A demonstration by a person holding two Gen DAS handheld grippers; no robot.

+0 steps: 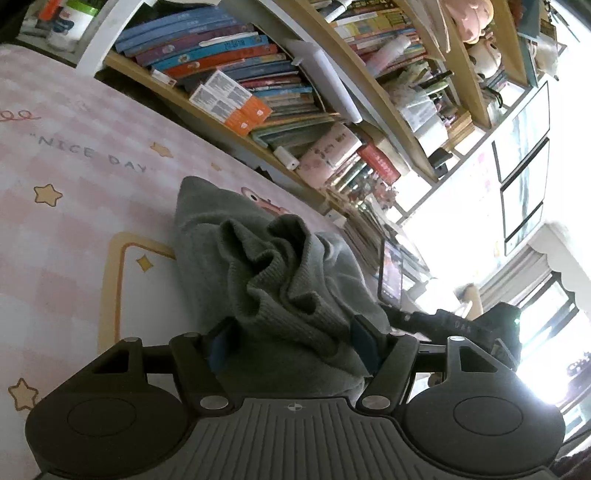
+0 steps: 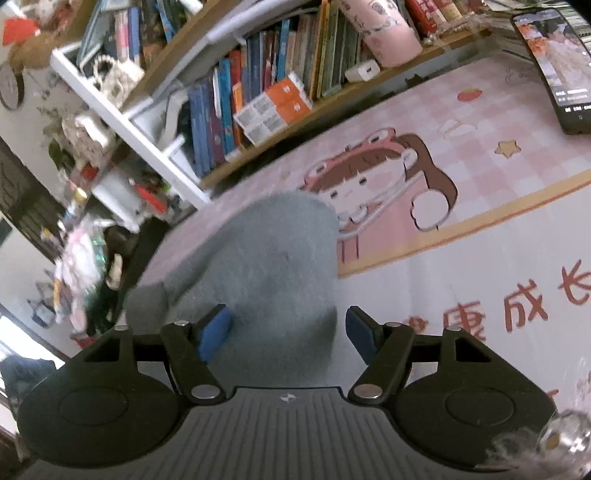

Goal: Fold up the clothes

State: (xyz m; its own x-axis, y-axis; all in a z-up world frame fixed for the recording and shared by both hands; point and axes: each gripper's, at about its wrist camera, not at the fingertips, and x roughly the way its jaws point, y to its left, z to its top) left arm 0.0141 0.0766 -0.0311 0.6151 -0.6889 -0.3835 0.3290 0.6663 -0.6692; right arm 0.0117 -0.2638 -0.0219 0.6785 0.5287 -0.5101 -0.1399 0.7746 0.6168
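A grey knitted sweater (image 1: 280,266) lies on a pink cartoon desk mat (image 1: 74,221). In the left wrist view a bunched, ribbed part of it rises between the blue pads (image 1: 218,347), and my left gripper (image 1: 291,343) is shut on that bunch. In the right wrist view the sweater (image 2: 266,251) stretches as a smooth grey band from the mat (image 2: 480,240) up into my right gripper (image 2: 286,332). It fills the gap between the blue pads (image 2: 214,332), so this gripper is shut on it too. The picture there is blurred.
A bookshelf (image 1: 229,74) packed with books runs along the mat's far edge (image 2: 258,92). A lit phone (image 2: 557,66) stands at the mat's far right, also in the left view (image 1: 391,277). A pink roll (image 2: 380,33) lies on the shelf. A bright window glares at right.
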